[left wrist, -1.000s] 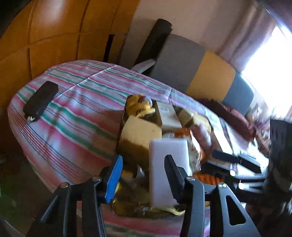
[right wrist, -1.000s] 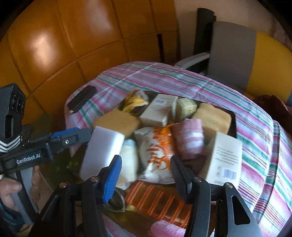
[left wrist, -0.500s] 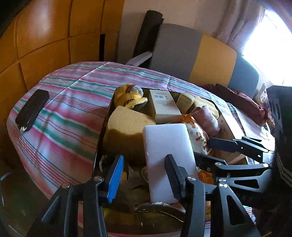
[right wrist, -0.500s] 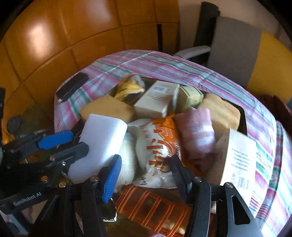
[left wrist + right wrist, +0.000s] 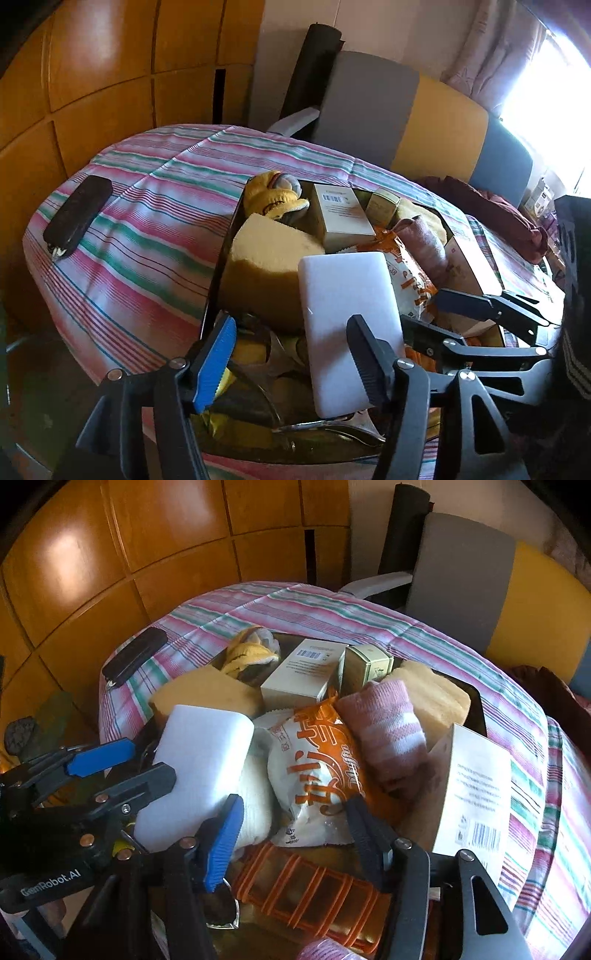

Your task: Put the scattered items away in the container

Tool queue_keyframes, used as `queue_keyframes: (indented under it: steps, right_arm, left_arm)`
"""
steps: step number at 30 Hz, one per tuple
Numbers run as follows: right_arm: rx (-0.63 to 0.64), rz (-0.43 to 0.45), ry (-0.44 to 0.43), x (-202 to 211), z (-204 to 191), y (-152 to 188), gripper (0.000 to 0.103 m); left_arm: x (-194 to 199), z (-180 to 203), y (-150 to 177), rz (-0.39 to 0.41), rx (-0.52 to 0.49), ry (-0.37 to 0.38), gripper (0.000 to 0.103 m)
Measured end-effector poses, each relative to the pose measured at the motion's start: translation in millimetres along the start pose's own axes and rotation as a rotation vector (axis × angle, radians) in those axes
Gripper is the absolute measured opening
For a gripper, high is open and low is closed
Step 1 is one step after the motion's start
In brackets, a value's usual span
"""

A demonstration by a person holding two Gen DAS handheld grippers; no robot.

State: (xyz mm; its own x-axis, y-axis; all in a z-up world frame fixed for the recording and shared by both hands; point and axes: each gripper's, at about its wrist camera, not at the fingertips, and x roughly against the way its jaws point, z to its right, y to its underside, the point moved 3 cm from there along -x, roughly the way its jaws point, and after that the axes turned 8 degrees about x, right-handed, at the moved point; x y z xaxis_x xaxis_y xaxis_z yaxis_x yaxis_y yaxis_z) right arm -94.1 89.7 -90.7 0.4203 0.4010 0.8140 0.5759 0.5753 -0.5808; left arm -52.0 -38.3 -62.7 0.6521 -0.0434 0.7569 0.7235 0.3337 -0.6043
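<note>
Striped tablecloth (image 5: 155, 206), dark tray (image 5: 478, 709), black case (image 5: 77, 214)

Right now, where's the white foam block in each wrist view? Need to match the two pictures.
Left wrist: white foam block sits low, right of centre, leaning on the yellow sponge, against the black finger of the left hand-held gripper.
Right wrist: the block is left of centre, beside the orange snack bag.
Shared landmark: the barcoded cream box behind it.
</note>
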Motion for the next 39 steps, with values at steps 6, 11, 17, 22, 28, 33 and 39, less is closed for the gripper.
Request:
queue_keyframes:
  steps: [6, 11, 17, 22, 28, 33, 39]
  right_arm:
    - [-0.014, 0.022, 0.02, 10, -1, 0, 0.061]
    - [-0.023, 0.043, 0.038, 19, -1, 1, 0.062]
    - [-0.032, 0.062, 0.04, 28, -4, 2, 0.069]
    - [-0.021, 0.072, 0.046, 34, -10, 4, 0.07]
    - [-0.02, 0.086, 0.053, 39, -12, 4, 0.072]
    - [-0.018, 0.095, 0.059, 44, -15, 6, 0.074]
    - [-0.027, 0.105, 0.062, 49, -15, 9, 0.077]
  left_arm:
    - [4, 0, 0, 0.009, 0.001, -0.018, 0.065]
    - [7, 0, 0, 0.019, 0.001, -0.049, 0.068]
    - [12, 0, -1, 0.037, -0.007, -0.097, 0.07]
    - [19, 0, -3, 0.064, -0.016, -0.13, 0.073]
    - [26, 1, -5, 0.087, -0.024, -0.153, 0.073]
    - [31, 4, -6, 0.101, -0.036, -0.184, 0.073]
    - [57, 12, -13, 0.159, -0.052, -0.184, 0.073]
